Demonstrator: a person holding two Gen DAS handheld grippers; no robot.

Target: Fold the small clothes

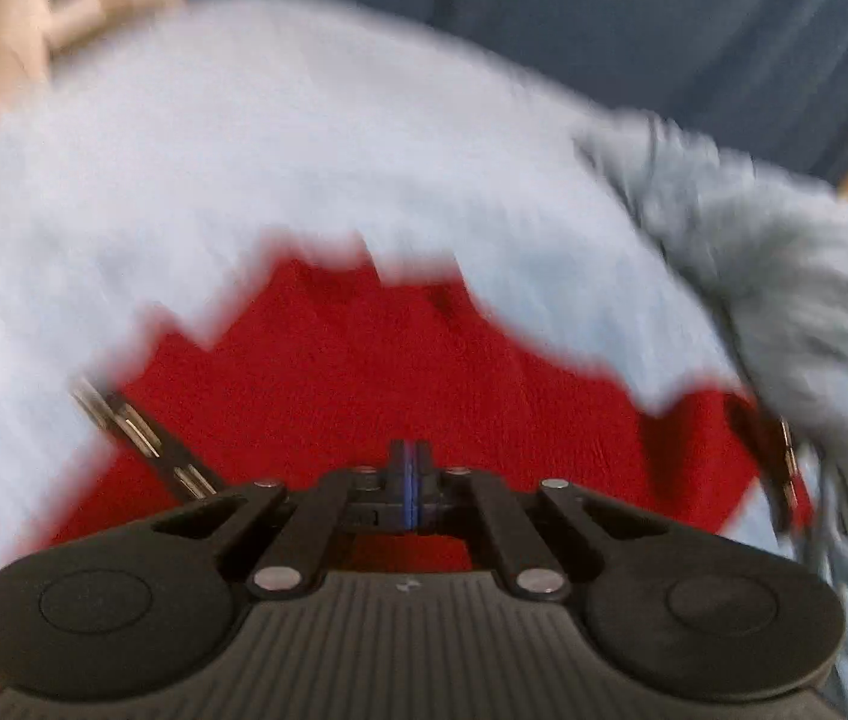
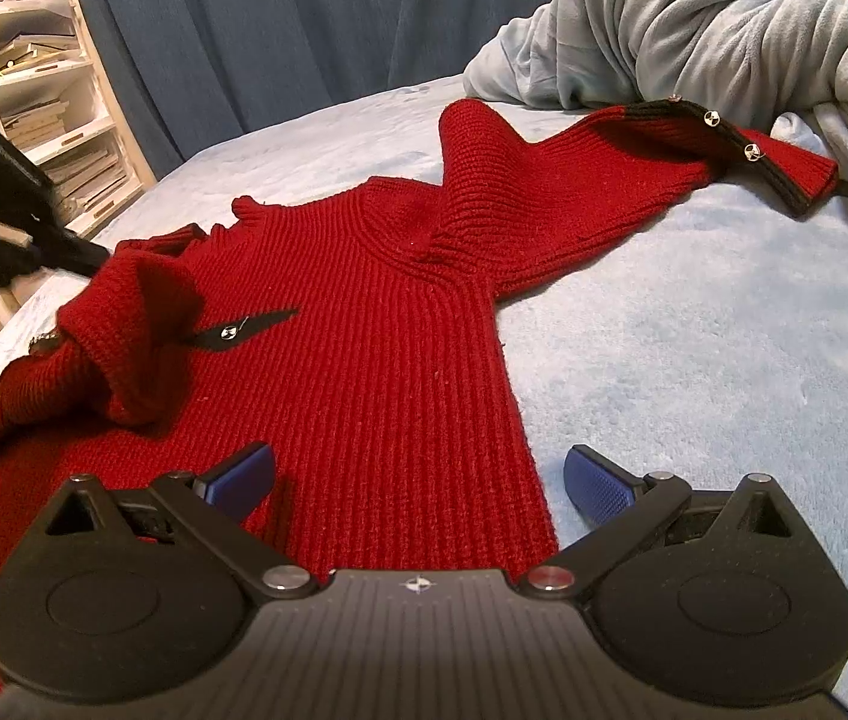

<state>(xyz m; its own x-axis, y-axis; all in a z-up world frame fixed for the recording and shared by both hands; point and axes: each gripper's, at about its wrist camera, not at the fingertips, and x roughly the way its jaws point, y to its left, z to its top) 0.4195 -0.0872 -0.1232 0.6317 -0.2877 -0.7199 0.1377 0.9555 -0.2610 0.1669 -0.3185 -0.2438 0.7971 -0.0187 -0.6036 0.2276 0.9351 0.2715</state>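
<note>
While right gripper [image 2: 417,480] gapes, left gripper [image 1: 410,483] tilts down, closed.

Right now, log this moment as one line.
red sweater: flat on bed, sleeves unfolded | left gripper: shut, empty | right gripper: open over hem

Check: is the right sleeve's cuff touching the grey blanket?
Cannot tell. In the right wrist view the cuff ends right beside the blanket, but no contact or gap shows plainly; the left wrist view is too blurred to help.
</note>
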